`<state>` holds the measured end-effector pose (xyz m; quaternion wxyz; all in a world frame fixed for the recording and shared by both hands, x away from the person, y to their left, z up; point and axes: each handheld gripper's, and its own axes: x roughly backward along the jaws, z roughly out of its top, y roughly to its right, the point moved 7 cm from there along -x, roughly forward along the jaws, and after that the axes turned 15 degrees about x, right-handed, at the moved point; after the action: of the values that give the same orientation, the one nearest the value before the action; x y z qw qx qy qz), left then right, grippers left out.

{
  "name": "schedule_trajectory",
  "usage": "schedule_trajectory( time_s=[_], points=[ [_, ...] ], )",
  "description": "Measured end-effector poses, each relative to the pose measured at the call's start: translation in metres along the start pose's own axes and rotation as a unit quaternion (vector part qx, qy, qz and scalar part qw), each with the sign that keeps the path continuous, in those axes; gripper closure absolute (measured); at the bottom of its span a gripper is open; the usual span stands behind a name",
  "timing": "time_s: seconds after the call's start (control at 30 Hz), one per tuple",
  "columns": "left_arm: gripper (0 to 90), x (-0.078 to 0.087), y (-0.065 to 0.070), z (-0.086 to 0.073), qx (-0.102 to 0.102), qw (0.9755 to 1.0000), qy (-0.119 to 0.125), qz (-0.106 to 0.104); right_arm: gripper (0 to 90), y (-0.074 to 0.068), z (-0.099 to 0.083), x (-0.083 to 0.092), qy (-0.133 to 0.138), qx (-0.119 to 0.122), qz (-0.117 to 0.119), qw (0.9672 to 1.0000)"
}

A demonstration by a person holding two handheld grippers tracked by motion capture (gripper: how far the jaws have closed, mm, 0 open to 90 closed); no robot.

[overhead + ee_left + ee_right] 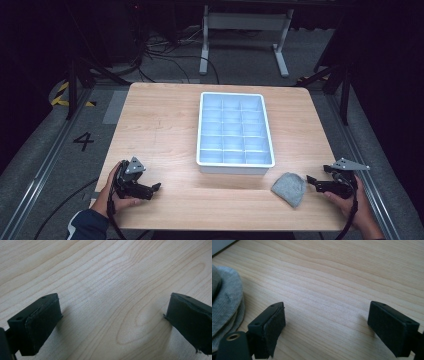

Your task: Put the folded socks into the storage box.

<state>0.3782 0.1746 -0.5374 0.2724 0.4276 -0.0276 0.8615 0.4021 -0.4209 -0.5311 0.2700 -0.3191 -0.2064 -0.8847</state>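
Beside grey cloth (289,188), right hand-held gripper (312,181) agape

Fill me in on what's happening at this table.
A person sits at a wooden table with a gripper in each hand. The left gripper and the right gripper both rest near the front edge, jaws open and empty. A folded grey cloth lies just beside the right gripper, untouched. A white divided tray sits mid-table; its compartments look empty.
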Motion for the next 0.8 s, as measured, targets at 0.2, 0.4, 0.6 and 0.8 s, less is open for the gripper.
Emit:
schedule_trajectory(
  time_s=[0.2,0.4,0.6,0.8],
  points=[
    [0.1,0.000,-0.001,0.000,-0.004,1.0000,0.000,-0.002,15.2,0.001,-0.002,0.001,-0.001,-0.004,-0.003,1.0000],
    [0.5,0.000,-0.002,0.001,-0.008,1.0000,0.002,-0.003,15.9,0.002,-0.004,0.005,-0.003,-0.008,0.003,1.0000],
    [0.5,0.000,-0.002,0.000,-0.007,1.0000,0.001,-0.004,18.2,0.001,0.000,0.011,0.003,-0.002,0.007,1.0000],
    [0.5,0.000,-0.002,0.001,-0.008,1.0000,0.002,-0.003,18.6,-0.002,0.011,0.019,0.023,0.008,0.007,0.9997]
  ],
)
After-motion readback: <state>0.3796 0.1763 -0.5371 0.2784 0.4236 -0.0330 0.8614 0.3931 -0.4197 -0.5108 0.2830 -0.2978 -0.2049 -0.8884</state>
